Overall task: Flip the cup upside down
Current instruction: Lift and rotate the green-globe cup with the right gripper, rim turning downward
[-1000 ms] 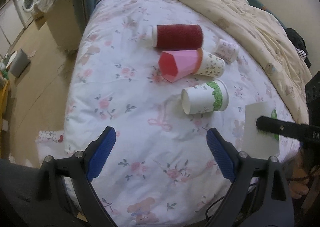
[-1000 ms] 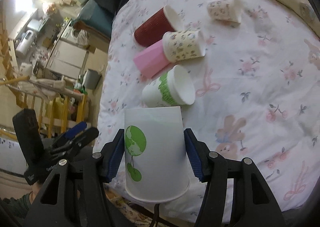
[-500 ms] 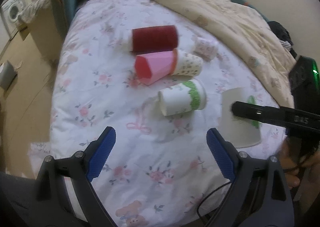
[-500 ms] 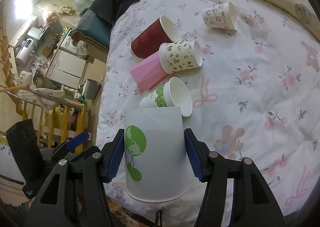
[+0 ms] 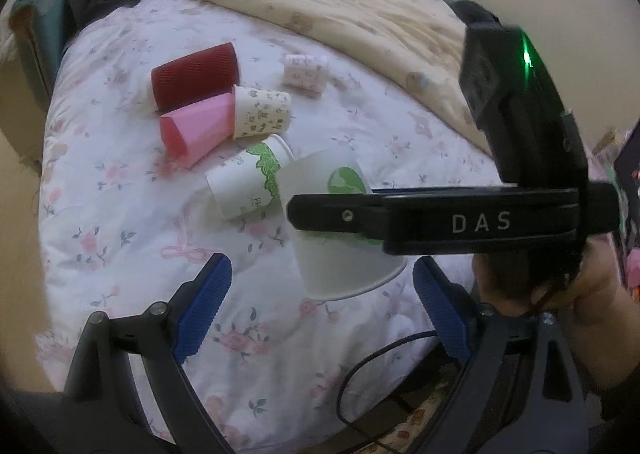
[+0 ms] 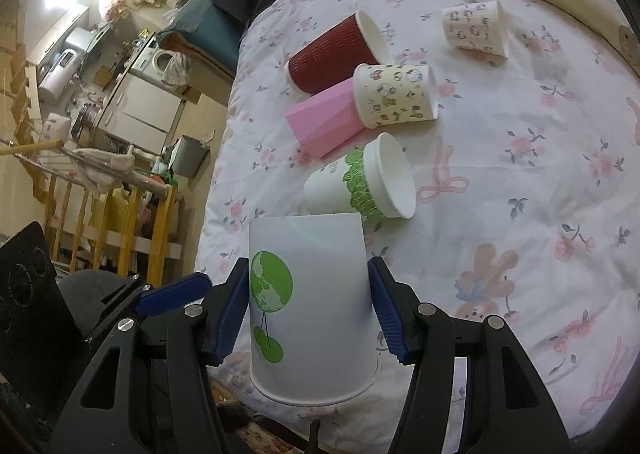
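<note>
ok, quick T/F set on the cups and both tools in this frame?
1. The right tool is shut on the white cup with the green globe print. True.
2. That cup is held mouth up. False: its wider rim faces down and its closed base is on top.
3. The left tool grips the dark red ribbed cup. False: it is open and empty, and that cup lies on its side on the floral bedsheet.
4. The pink cup lies on its side between the dark red ribbed cup and the white cup with the green lace band. True.
5. All cups on the bed stand upright. False: all five lie on their sides.
</note>
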Demonstrator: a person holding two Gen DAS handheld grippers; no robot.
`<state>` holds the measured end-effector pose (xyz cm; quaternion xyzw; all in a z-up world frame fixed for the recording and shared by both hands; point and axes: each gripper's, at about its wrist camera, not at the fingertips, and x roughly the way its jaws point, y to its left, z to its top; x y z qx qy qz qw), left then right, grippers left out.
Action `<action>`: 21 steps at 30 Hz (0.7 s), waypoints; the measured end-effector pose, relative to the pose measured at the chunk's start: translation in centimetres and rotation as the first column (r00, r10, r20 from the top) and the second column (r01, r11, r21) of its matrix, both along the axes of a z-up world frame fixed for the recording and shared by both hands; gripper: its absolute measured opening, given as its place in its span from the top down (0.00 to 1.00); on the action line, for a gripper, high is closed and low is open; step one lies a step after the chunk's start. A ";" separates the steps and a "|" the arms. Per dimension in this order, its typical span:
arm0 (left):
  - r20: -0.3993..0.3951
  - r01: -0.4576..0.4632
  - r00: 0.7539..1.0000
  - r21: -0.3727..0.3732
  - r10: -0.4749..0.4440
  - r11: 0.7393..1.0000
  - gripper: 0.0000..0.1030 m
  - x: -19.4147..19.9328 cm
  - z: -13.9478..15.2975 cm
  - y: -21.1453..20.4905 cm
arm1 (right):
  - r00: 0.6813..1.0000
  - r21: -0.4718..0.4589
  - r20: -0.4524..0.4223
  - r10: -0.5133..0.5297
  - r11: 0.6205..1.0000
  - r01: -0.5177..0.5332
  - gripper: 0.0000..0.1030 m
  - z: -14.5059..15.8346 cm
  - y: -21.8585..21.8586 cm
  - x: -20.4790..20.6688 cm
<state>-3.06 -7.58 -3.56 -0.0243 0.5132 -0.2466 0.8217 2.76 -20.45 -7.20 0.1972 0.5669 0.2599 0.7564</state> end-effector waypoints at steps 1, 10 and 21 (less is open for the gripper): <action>0.004 -0.005 1.000 0.027 0.005 1.000 0.12 0.0 -0.2 0.0 | 1.000 0.005 -0.002 0.003 1.000 -0.003 0.41 0.0 0.1 -0.1; -0.062 -0.068 0.996 0.043 0.071 0.997 0.12 0.7 -1.7 1.4 | 1.000 0.011 0.009 0.026 1.000 -0.026 0.41 0.4 0.5 -0.5; -0.026 -0.082 0.996 0.098 0.085 0.992 0.12 0.8 -1.8 1.6 | 1.000 0.025 0.025 0.013 1.000 -0.013 0.42 1.0 -0.1 -0.7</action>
